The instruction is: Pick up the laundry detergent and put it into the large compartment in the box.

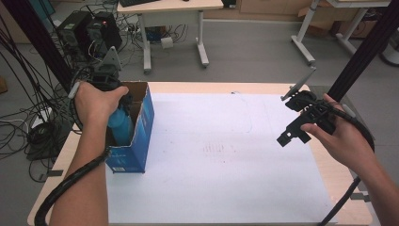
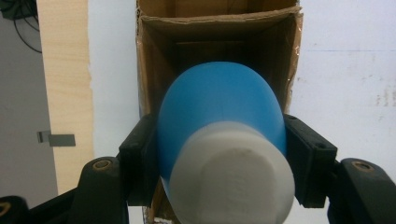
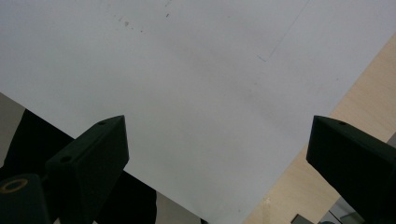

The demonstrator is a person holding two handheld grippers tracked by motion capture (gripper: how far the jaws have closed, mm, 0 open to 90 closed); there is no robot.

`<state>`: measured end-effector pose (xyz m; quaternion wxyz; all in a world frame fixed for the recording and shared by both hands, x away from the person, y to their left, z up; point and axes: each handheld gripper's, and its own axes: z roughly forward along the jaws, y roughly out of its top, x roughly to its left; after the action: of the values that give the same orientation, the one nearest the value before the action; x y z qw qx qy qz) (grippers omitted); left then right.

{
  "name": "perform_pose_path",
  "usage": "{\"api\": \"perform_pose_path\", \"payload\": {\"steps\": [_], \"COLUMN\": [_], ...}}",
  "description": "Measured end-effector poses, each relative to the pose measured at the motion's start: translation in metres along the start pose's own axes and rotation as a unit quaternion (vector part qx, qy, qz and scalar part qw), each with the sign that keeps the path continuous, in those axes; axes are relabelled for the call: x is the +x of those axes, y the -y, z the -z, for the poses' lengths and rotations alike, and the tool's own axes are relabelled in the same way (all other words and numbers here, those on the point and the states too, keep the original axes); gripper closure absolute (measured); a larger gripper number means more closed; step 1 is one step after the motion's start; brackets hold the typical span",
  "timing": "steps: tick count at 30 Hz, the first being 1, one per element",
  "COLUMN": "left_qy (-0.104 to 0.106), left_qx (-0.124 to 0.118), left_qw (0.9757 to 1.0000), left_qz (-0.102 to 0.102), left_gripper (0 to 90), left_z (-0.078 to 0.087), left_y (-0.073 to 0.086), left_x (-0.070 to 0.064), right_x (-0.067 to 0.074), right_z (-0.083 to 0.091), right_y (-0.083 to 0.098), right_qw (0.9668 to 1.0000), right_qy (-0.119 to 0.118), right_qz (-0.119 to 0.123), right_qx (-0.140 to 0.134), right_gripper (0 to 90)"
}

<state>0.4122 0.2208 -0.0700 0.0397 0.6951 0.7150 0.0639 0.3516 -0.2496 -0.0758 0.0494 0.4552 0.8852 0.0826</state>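
A blue bottle (image 1: pixel 120 125) with a white cap (image 2: pixel 231 179) hangs in the mouth of an open blue cardboard box (image 1: pixel 139 136) at the table's left. My left gripper (image 1: pixel 123 101) points down into the box and is shut on the bottle; in the left gripper view both pads (image 2: pixel 138 158) press its sides, with the brown box interior (image 2: pixel 212 44) beyond. My right gripper (image 1: pixel 292 134) hovers open over the right part of the white sheet (image 1: pixel 221 155), jaws wide apart with nothing between them. In the right gripper view the gripper (image 3: pixel 217 154) looks down on bare sheet (image 3: pixel 187 84).
The wooden table edge (image 1: pixel 336 183) runs along the right of the sheet. Black frame posts (image 1: pixel 362 52) stand at both back corners. Cables and computer boxes (image 1: pixel 89 30) lie on the floor behind the left side, and a desk (image 1: pixel 171 7) stands farther back.
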Motion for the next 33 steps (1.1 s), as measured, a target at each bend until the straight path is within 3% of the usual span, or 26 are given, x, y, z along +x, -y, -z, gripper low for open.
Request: {"api": "perform_pose_path", "payload": {"steps": [9, 33], "left_qy": [0.008, -0.012], "left_qx": [0.004, 0.02], "left_qw": [1.0, 0.9996], "left_qz": [-0.001, -0.014], "left_gripper": [37.9, 37.9], "left_z": [-0.015, -0.039], "left_y": [0.0, -0.005], "left_x": [0.002, -0.001], "right_x": [0.0, 0.0], "right_z": [-0.004, -0.011], "right_y": [-0.001, -0.006], "right_qw": [1.0, 1.0], "right_qy": [-0.002, -0.001], "right_qz": [0.001, 0.004], "right_qx": [0.002, 0.007], "right_gripper": [6.0, 6.0]}}
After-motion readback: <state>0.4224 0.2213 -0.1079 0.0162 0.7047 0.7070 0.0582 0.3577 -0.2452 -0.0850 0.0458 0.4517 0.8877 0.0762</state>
